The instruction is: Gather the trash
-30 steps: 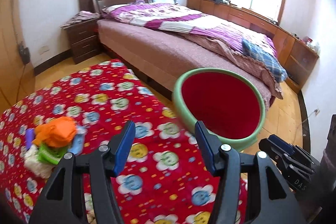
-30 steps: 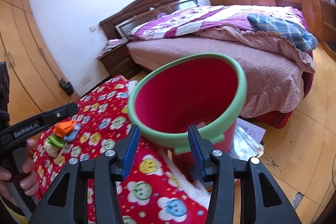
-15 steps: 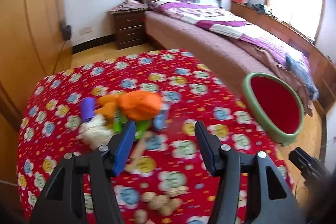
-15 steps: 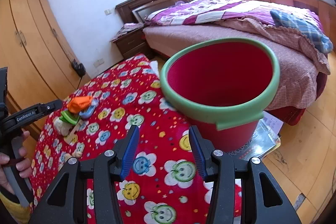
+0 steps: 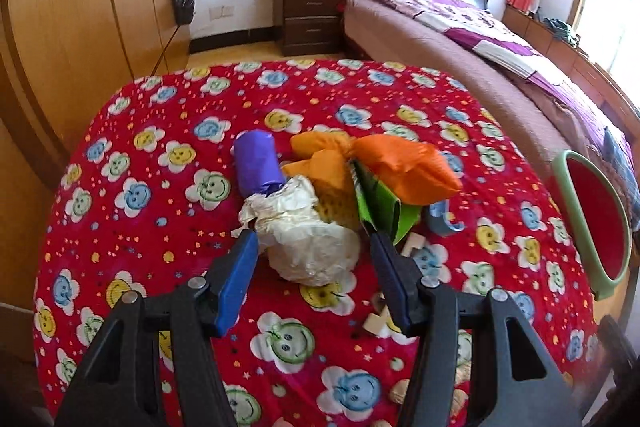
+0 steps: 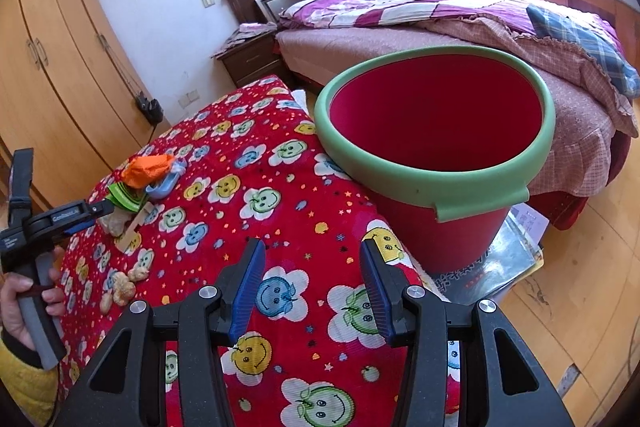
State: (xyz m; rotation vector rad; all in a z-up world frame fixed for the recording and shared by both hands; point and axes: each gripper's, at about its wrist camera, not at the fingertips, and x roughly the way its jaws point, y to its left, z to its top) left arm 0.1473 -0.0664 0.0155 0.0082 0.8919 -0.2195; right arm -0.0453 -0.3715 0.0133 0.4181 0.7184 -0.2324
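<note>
While both grippers hang over the red flowered tablecloth (image 5: 168, 131), neither has anything between its fingers. Left gripper (image 5: 314, 261) is spread wide w/ its blue pads either side of a crumpled white paper wad (image 5: 308, 239), not touching it as far as I can tell. Just behind the wad sits the rest of the trash pile: purple roll (image 5: 256, 163) to the left, yellow sponge-like bit under, green wrapper (image 5: 378, 205) standing up at right, orange plastic bag (image 5: 400, 165) draped on top. A blue plastic piece (image 5: 440, 221) lies just beside the wrapper, and small white blocks (image 5: 414, 243) sit near the right pad, so that side is crowded.

Right gripper (image 6: 312, 285) is also released, pads apart above bare cloth near the table's edge. A few peanut shells (image 6: 120, 287) lie near the left hand (image 6: 24, 311). Beyond the edge, touching the cloth, stands the red bucket w/ green rim (image 6: 436, 183), mouth tilted toward the camera, resting on magazines (image 6: 504, 267) on the wood floor. Further back: bed (image 6: 460, 39), nightstand (image 5: 312, 15), wardrobe (image 6: 60, 67).
</note>
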